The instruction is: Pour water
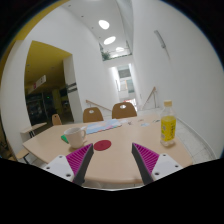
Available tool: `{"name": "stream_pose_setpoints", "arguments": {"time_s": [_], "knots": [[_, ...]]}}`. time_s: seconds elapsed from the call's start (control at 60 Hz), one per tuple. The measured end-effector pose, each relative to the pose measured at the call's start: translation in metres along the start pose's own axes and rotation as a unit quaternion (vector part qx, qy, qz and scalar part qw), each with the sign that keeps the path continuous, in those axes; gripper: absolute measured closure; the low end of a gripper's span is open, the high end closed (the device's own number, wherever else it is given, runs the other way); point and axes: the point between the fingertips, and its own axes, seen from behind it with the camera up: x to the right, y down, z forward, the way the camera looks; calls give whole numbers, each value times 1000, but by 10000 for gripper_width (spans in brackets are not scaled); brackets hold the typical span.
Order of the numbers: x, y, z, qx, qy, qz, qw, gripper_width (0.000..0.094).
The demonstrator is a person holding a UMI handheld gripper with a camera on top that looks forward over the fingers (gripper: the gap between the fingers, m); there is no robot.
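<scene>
Bottle (168, 124) stands upright on the table (115, 150), long axis vertical, yellowish liquid inside, pale cap on top. From my gripper (111, 160) it sits at about 2 o'clock — beyond the right finger and off to its outer side, well apart from both fingertips. That offset is what the next move hinges on: my read is I need to swing right and push forward before the bottle can sit between the pads.

Pink cup (77, 134) is at roughly 11 o'clock, beyond the left finger, upright, mouth up as far as I can tell. A red round thing (102, 145) lies flat on the table near 12 o'clock, between cup and bottle but closer to the cup — coaster or lid, can't say which.

Fingers are spread wide, nothing between them, only bare tabletop showing in the gap. Bottle and cup both rest on their own.

Hard to make out: fill level in the cup, whether the bottle cap is screwed on, the label. Something small sits at the table's far left edge — too small to name. Chairs (108, 113) beyond the far edge, partly cut by the table.
</scene>
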Motion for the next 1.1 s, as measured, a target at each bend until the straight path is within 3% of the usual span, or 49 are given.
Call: {"name": "stream_pose_setpoints", "arguments": {"time_s": [0.233,0.367,0.6,0.783,0.85,0.867,0.9,0.983,1.1], "knots": [[38,-12,-4,12,46,-17,999,97],[94,-32,-8,26,99,-36,994,99],[200,-46,61,24,164,-49,985,103],[234,-43,115,10,163,-48,985,108],[232,-42,128,7,153,-48,987,182],[231,-41,131,6,149,-47,988,226],[232,-36,135,-1,149,-46,988,405],[230,-36,135,1,154,-50,987,437],[229,-36,133,-2,153,-63,986,562]]}}
